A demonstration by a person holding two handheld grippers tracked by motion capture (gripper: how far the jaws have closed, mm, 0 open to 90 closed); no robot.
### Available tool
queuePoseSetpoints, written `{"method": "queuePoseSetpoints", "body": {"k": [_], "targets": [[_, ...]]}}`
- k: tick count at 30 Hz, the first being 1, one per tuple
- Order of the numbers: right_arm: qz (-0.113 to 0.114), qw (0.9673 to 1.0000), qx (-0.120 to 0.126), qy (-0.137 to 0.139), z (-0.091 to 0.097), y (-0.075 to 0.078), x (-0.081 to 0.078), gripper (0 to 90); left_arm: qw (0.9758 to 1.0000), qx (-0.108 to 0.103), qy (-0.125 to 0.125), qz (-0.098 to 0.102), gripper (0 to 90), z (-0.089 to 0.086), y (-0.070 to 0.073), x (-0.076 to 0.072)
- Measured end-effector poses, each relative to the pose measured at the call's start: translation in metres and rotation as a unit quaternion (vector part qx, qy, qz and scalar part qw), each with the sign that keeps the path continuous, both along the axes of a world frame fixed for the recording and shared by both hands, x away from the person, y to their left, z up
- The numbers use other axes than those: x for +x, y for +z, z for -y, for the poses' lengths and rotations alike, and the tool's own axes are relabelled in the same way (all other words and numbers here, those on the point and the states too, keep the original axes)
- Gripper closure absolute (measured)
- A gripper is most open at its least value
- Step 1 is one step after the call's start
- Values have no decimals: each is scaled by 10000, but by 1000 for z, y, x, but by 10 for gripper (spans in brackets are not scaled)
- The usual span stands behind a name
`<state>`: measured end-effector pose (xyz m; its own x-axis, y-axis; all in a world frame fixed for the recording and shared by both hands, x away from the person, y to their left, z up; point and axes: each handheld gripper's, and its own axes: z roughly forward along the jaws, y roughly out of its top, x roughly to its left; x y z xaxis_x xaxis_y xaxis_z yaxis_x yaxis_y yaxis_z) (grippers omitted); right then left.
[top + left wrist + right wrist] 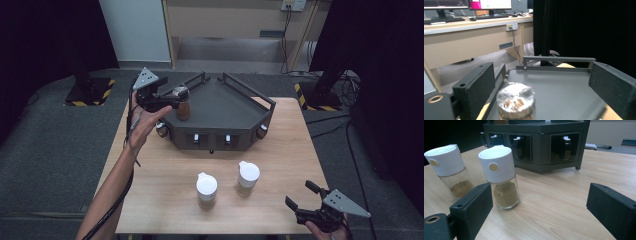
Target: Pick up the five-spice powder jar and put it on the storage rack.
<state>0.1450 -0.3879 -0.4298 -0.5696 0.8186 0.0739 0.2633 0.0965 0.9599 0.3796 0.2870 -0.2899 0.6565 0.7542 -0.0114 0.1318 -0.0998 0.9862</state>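
Wooden table (280, 150) on grey carpet (45, 150), black curtains (45, 30)

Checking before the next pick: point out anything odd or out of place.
One thing: the jar on the dark rack has no white cap like the two spice jars on the table; its top looks wrapped in clear film. Nothing spilled or tipped.

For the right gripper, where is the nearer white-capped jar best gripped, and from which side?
Probably the white cap or the glass just under it on the nearer jar, coming level from the person's side. It stands upright on the table with open wood around it, apart from the other jar. The right gripper is open and faces it.
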Motion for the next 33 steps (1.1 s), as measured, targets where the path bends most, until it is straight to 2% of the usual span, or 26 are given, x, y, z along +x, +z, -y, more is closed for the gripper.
{"method": "queuePoseSetpoints", "body": {"k": [5,13,19,23,29,33], "targets": [[8,10000,-3,10,0,0,0,61,9999,70,-105,10,26,-12,3,-15],[12,10000,14,49,0,0,1,49,9996,103,-251,76,17,-29,-3,-41],[9,10000,18,63,0,0,1,43,9989,229,-361,180,15,-39,-7,-61],[9,10000,28,69,0,0,1,40,9985,247,-452,179,11,-48,-14,-73],[-3,10000,20,89,-1,0,1,39,9982,361,-428,198,10,-58,-25,-95],[-2,9999,3,105,-1,0,2,39,9984,303,-447,152,11,-65,-36,-106]]}}
